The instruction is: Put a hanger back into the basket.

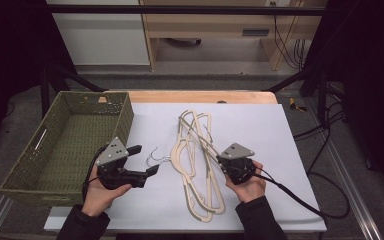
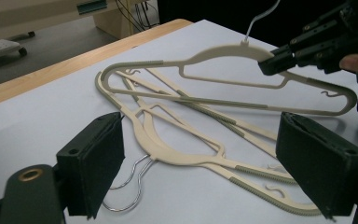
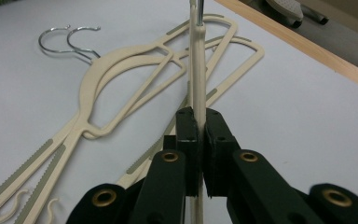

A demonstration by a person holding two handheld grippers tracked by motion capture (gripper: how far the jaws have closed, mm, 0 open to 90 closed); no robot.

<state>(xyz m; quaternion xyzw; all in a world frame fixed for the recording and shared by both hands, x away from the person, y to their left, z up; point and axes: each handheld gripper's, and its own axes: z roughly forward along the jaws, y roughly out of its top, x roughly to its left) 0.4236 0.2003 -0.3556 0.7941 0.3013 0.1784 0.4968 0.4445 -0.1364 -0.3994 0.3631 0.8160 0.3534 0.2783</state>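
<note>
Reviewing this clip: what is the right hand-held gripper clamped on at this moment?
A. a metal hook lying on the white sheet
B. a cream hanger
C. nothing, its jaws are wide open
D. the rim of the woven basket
B: in the right gripper view the right hand-held gripper has its jaws pressed on the edge of a cream hanger, which the left gripper view shows raised above the other hangers.

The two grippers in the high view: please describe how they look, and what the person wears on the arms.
Each of the two, the left gripper and the right gripper, is black with a grey three-cornered plate on top. The left gripper's pads are dark flat blocks, and brass-coloured rings sit in the jaw arms. A black cable trails from the right gripper. The sleeves are dark.
</note>
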